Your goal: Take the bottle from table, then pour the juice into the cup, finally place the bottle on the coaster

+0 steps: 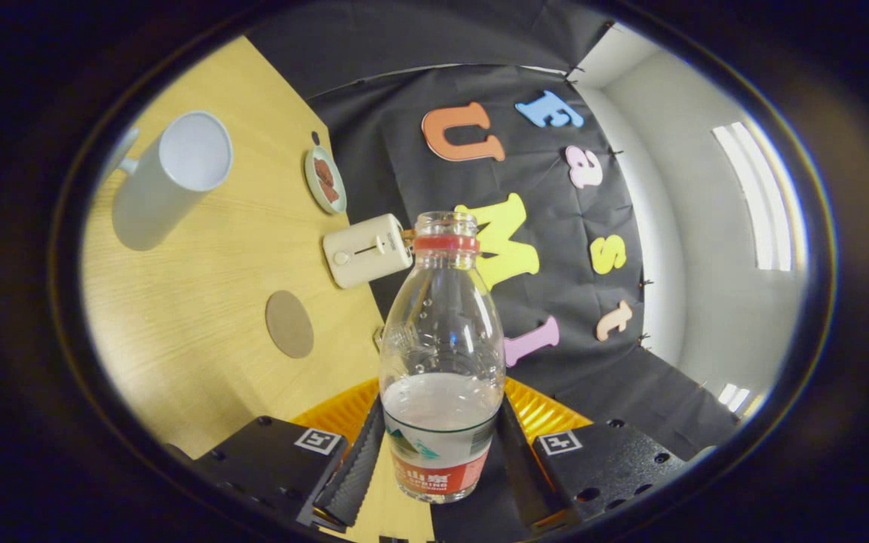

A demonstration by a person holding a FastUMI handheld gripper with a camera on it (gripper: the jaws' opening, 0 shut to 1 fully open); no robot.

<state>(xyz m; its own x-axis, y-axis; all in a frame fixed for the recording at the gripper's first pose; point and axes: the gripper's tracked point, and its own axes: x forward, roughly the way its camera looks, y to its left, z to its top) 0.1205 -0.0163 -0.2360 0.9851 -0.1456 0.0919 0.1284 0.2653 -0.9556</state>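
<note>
Behind the bottle, I log the bench as the largest item, a pale wooden surface that carries every other loose object and appears tilted in my view. I find the bottle itself between the fingers of the hand-held gripper, both fingers pressed against its lower, labelled section. It is clear plastic, uncapped, with a red ring at the neck, and I see clear liquid standing in about its lower third. Well apart from the bottle, on the far side of the bench, I note the cup, a tall white cylinder with a handle, its open mouth turned toward me. Near the bottle's neck, just beside it, I record a cream toaster at the bench edge. Beyond the toaster sits a small plate holding something reddish-brown. Between cup and bottle lies the coaster, a flat brown disc, bare.
</note>
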